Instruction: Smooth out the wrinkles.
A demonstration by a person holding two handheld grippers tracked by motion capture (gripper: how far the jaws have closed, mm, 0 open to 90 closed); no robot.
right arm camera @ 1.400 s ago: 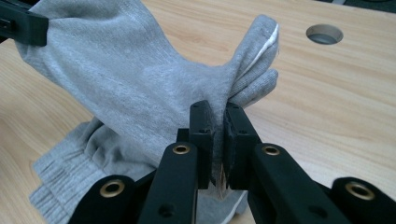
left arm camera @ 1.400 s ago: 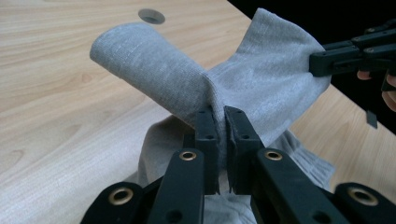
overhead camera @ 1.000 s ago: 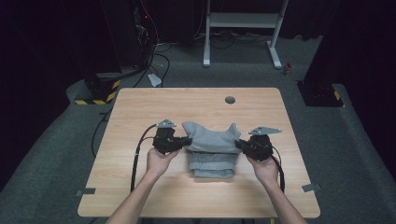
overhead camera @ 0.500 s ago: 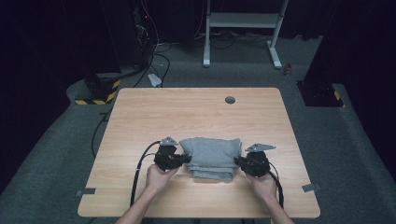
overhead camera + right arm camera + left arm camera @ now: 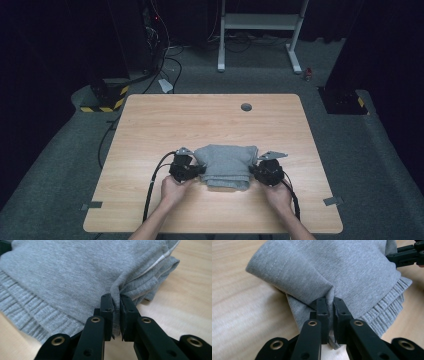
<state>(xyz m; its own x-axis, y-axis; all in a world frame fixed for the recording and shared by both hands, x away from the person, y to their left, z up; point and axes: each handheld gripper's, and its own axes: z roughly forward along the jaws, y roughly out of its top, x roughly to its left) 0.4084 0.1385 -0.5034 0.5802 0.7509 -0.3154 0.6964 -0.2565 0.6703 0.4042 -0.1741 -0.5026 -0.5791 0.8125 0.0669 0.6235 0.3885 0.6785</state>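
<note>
Folded grey knitted sweatshirt [image 5: 226, 165] lies on the pale wooden table [image 5: 210, 120], stretched between both pairs of jaws. Left gripper [image 5: 330, 305] and right gripper [image 5: 116, 304] each pinch an edge of its fabric. Lowering both evenly, with matching tension, would likely keep the fold square.

High view: fixed overhead, on the person's side, facing forward and down; takes in the whole table [image 5: 150, 125] and the floor beyond. Left gripper view: low and close, along its jaws, facing the grey garment [image 5: 352, 267] from its left edge. Right gripper view: same, from the opposite edge. All three share the garment.
</note>
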